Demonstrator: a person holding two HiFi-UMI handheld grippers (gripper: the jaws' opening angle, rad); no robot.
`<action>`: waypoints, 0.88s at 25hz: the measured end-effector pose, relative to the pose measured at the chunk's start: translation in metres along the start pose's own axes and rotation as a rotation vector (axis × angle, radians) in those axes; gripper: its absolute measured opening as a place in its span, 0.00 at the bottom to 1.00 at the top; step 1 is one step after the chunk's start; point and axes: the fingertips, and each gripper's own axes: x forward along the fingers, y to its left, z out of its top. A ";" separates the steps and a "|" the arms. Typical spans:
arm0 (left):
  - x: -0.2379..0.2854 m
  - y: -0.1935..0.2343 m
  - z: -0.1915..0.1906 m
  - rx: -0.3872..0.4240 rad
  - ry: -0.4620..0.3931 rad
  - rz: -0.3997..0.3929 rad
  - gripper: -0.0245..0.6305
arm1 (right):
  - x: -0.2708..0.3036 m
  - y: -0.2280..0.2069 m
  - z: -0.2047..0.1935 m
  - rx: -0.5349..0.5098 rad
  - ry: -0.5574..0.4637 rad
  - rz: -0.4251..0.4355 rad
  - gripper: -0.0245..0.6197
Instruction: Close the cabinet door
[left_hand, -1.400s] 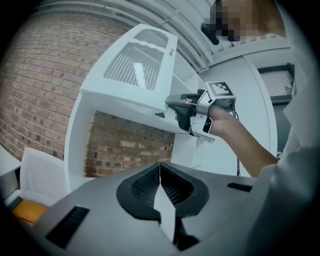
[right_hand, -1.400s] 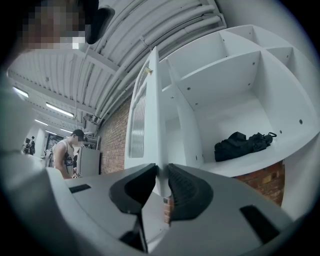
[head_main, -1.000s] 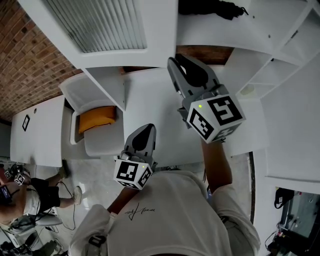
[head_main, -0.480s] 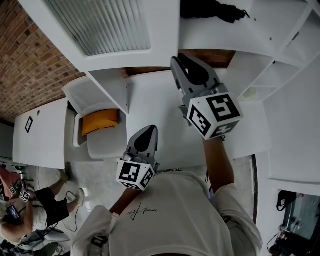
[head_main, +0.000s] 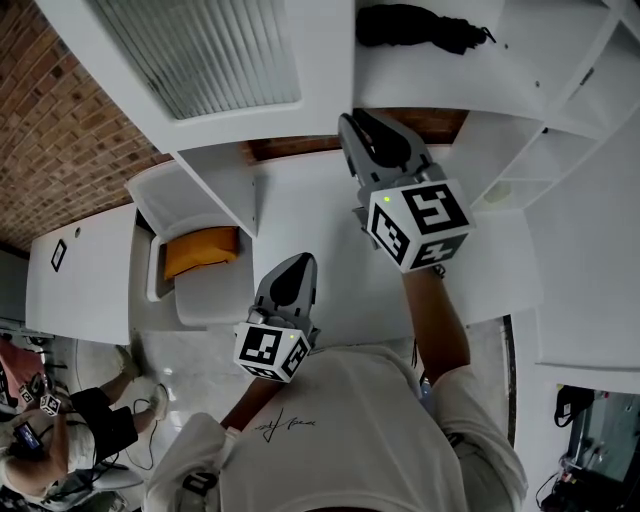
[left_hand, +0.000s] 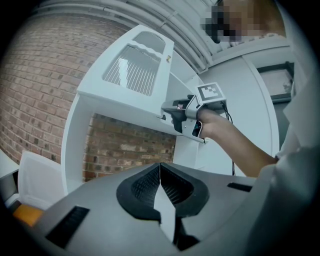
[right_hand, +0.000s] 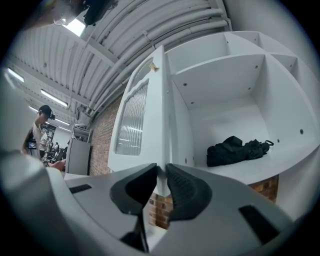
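The white cabinet door with its ribbed glass panel stands swung open, also shown in the right gripper view and the left gripper view. My right gripper is shut on the door's thin free edge near its lower corner; the edge sits between the dark pads. The left gripper view shows that grip from the side. My left gripper hangs lower, over the white counter, shut with nothing in it. The open cabinet compartment holds a black bag.
A white counter lies under both grippers, with a brick wall at the left. A white seat with an orange cushion stands left of the counter. A person is at the bottom left. More open white shelves rise at right.
My right gripper, still shut on the door's edge, has shifted slightly. The left gripper has barely moved. The person at the bottom left has moved further down and left.
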 end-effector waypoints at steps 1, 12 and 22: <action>0.001 0.000 0.000 0.000 -0.001 0.001 0.06 | 0.002 -0.001 0.000 -0.006 0.003 -0.001 0.15; 0.000 0.003 -0.001 -0.009 -0.013 0.006 0.06 | 0.012 -0.008 -0.002 -0.043 0.010 -0.045 0.14; -0.008 0.008 -0.005 -0.025 -0.011 0.012 0.06 | 0.022 -0.016 -0.003 -0.074 0.011 -0.093 0.14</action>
